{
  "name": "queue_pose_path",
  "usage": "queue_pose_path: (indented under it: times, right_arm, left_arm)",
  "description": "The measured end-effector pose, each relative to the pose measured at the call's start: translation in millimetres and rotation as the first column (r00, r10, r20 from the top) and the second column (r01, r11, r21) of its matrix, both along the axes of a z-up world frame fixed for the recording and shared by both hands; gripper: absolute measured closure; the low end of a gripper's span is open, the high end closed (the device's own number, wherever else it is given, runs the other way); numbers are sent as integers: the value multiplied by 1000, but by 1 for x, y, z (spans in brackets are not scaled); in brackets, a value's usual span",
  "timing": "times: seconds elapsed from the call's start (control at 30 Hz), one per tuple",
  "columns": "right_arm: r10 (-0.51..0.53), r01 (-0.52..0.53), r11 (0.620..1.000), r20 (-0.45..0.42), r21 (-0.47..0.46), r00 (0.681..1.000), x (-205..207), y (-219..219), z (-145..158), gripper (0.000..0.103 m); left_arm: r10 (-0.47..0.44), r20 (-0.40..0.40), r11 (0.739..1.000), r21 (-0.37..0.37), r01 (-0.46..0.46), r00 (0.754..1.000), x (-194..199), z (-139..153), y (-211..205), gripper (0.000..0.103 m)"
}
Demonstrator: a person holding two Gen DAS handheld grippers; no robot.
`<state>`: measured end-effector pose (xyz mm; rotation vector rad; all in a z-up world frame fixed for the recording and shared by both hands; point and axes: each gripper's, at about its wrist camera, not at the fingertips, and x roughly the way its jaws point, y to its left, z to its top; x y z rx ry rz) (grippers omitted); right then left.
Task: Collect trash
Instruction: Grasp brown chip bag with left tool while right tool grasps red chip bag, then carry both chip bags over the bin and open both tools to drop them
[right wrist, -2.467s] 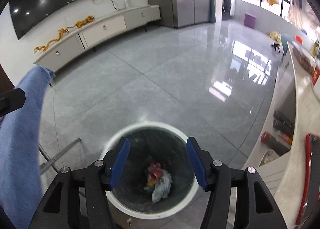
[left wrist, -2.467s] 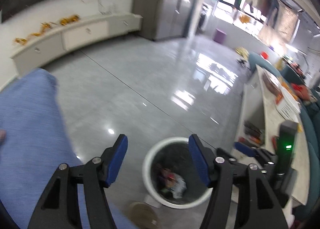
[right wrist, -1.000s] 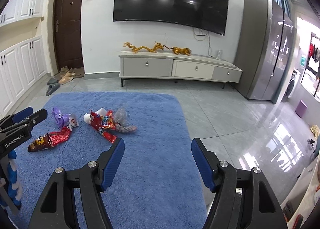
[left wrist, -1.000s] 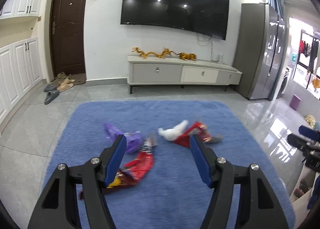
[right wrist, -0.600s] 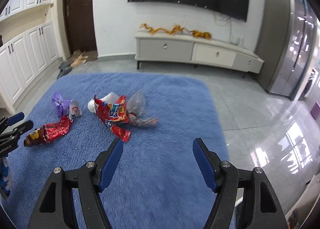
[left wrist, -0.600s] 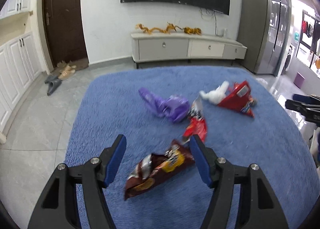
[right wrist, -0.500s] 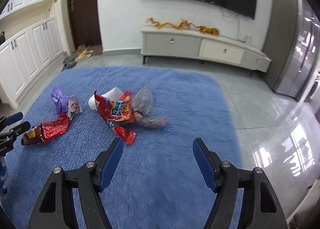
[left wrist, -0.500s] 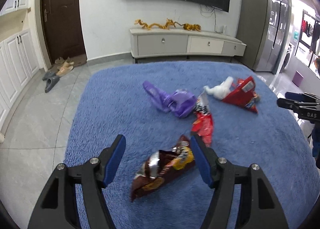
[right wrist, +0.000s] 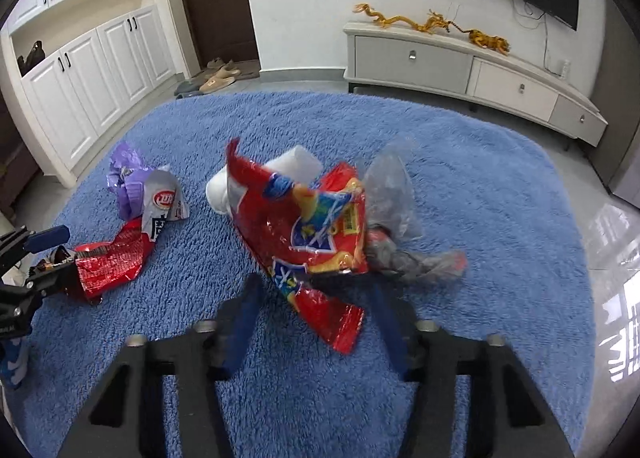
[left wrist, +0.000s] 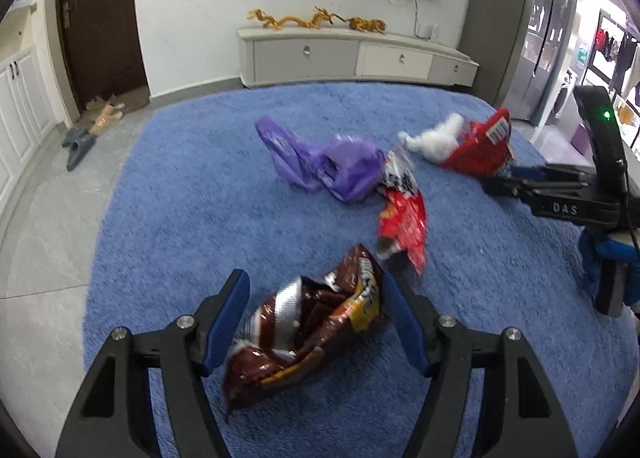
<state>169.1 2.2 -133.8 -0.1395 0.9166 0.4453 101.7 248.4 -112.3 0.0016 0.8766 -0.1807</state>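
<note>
A crumpled brown snack bag lies on the blue rug toward its near left edge, framed between the spread fingers of the left gripper, which touches nothing yet; a red chip bag near the rug's middle sits just ahead of the right gripper, its jaws likewise apart and empty. Beside them lie a purple plastic bag, a smaller red wrapper, a white wad and a clear grey wrapper. The step in hand appears to be the reach for pickup; the next move likely calls for lowering each tool over its bag and closing on the thin, springy foil
</note>
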Motion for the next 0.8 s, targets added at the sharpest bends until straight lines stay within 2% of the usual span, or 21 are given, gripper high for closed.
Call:
queue_pose_path:
  times: [0.1, 0.17, 0.2, 0.27, 0.37, 0.57, 0.8]
  right_arm:
    - [24, -24, 1000, 20, -2, 999, -10, -3, 0, 85]
    - [41, -41, 999, 21, 10, 999, -19, -8, 2, 92]
    - [54, -54, 999, 23, 6, 998, -26, -10, 3, 92]
    - [71, -71, 997, 23, 10, 997, -38, -14, 5, 93]
    - [87, -88, 996, 27, 28, 996, -58, -23, 14, 93]
    - [120, -124, 990, 62, 68, 991, -98, -37, 40, 94]
    - [97, -99, 995, 104, 18, 990, -136, -59, 52, 94]
  left_arm:
    - [-7, 0, 1000, 3, 7, 1000, -7, -1, -3, 38]
    - [-13, 0, 1000, -7, 13, 1000, -12, 0, -5, 46]
    - [-17, 1, 1000, -11, 17, 1000, -15, 0, -6, 48]
    - [-28, 2, 1000, -12, 28, 1000, -22, 3, -9, 67]
    - [-28, 6, 999, -19, 28, 1000, -33, 6, -14, 80]
    - [0, 42, 999, -43, 2, 999, -61, 21, -16, 82]
    - [-12, 124, 997, -76, 22, 992, -77, 59, -36, 82]
